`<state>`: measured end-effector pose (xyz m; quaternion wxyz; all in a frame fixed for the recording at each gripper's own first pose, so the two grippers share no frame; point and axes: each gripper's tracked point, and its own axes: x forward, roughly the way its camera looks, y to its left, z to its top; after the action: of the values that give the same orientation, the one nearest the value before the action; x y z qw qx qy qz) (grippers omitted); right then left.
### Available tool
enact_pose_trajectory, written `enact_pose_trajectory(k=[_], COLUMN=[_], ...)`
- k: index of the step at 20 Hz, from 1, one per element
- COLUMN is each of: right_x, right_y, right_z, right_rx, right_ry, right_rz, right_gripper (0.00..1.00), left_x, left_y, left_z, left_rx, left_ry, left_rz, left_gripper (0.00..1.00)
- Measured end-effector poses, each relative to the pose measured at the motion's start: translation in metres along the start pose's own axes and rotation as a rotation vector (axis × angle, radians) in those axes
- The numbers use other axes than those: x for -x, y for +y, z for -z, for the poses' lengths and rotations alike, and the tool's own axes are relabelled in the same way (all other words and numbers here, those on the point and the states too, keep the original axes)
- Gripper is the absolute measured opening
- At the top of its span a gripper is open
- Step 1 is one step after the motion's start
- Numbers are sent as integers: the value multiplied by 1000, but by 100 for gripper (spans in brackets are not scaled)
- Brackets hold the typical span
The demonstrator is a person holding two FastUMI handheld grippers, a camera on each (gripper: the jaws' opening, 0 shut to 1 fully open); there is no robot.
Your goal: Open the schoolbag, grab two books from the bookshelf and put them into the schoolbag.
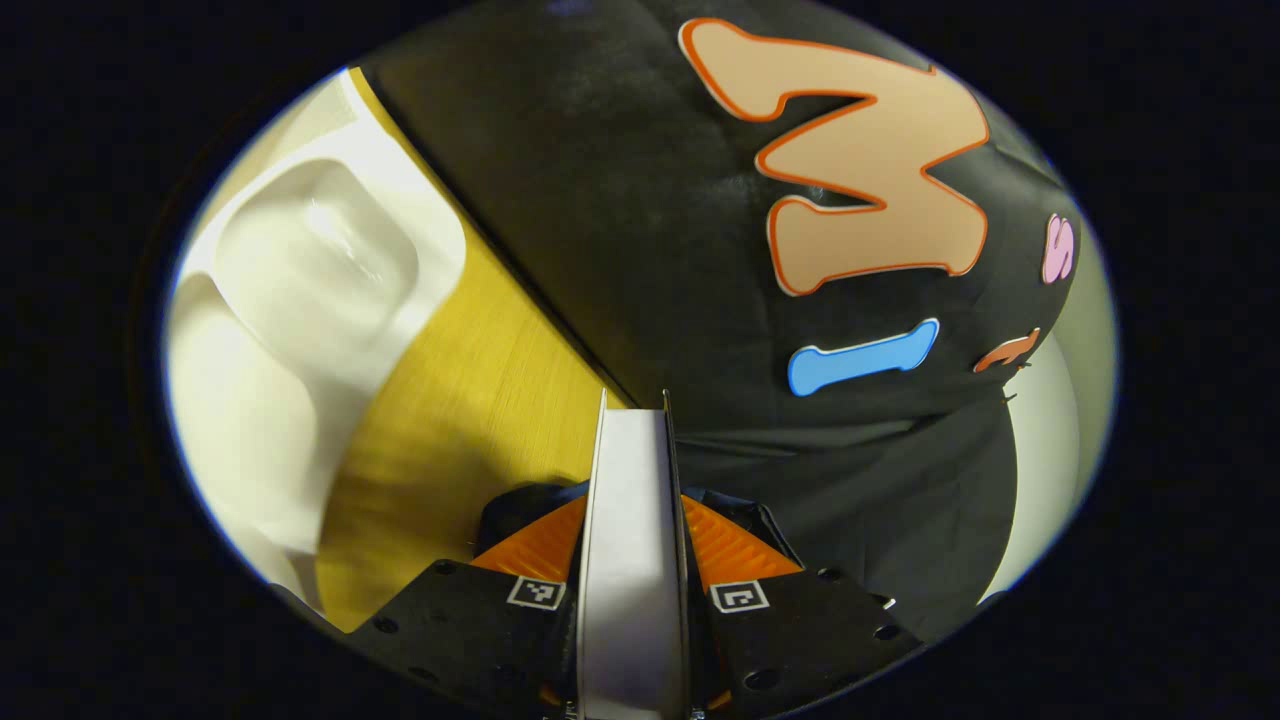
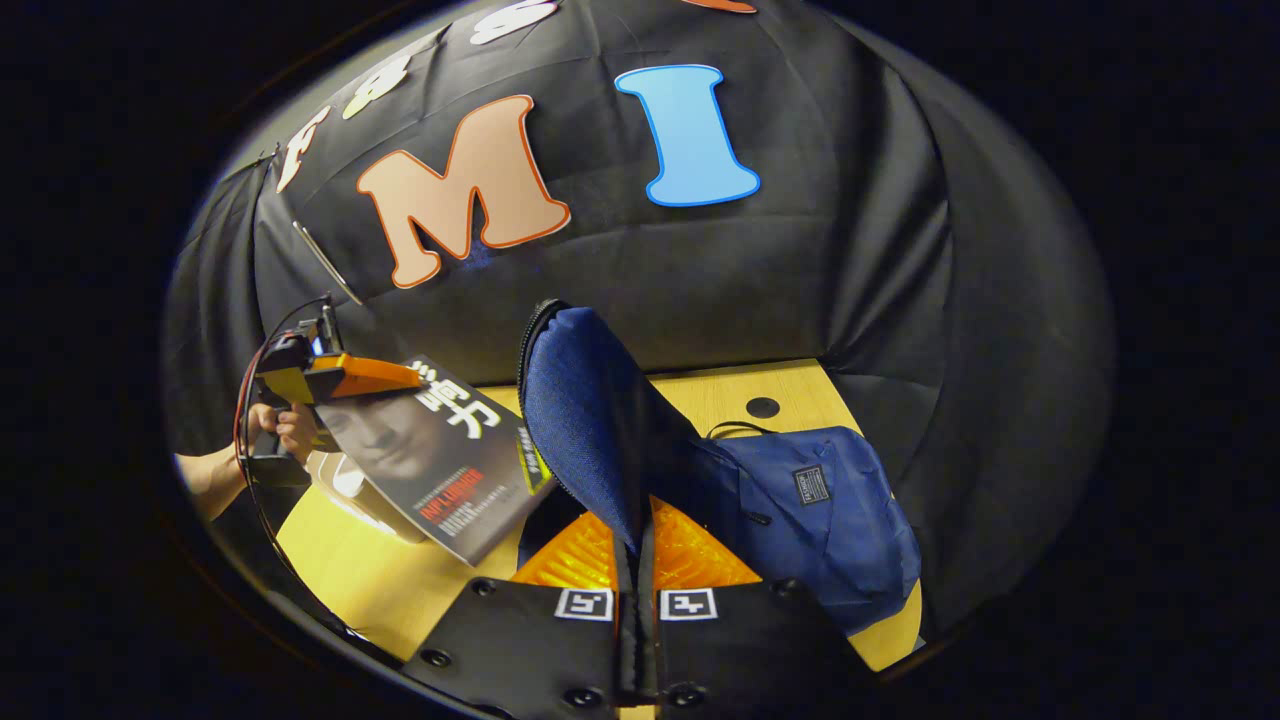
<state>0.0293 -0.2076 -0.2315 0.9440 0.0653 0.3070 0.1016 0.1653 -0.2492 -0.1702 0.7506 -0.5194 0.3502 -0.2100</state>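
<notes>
In the left gripper view, my left gripper [image 1: 632, 535] is shut on a book [image 1: 630, 470], seen edge-on with its pale page edge towards the camera. The right gripper view shows that same book [image 2: 440, 460] with its dark cover, held up at the left by the left gripper [image 2: 335, 375] and a hand [image 2: 285, 425]. The blue schoolbag [image 2: 810, 510] lies on the wooden table [image 2: 370, 580]. My right gripper [image 2: 637, 550] is shut on the bag's flap [image 2: 590, 420], which stands lifted and upright. The book hangs just left of the raised flap.
A white moulded bookshelf [image 1: 300, 290] sits on the yellow table [image 1: 470, 400] at the left of the left gripper view. Black booth cloth [image 2: 800, 270] closes the back and right side. A round hole [image 2: 762, 407] marks the tabletop behind the bag.
</notes>
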Motion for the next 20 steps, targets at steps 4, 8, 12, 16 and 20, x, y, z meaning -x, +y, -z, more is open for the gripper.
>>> enact_pose_trajectory(k=[4, 8, 12, 16, 20], right_x=[3, 2, -1, -1, -2], right_y=[-2, 0, 0, -2, 6], right_z=[-2, -5, -8, -12, -13], right_rx=[-6, 18, 27, 10, 7], right_ry=[-10, -14, -19, -30, -42], right_rz=[-15, -29, -41, -48, -57], right_gripper=[4, 3, 1, 1, 1], left_x=[-35, -67, -94, -115, -130], left_y=[7, 17, 18, 15, 14], left_z=[33, 59, 80, 99, 112], left_rx=[26, 56, 111, 145, 160], left_ry=[21, 26, 13, 12, -3], left_rz=[-29, -64, -67, -70, -63], left_gripper=[38, 38, 40, 38, 38])
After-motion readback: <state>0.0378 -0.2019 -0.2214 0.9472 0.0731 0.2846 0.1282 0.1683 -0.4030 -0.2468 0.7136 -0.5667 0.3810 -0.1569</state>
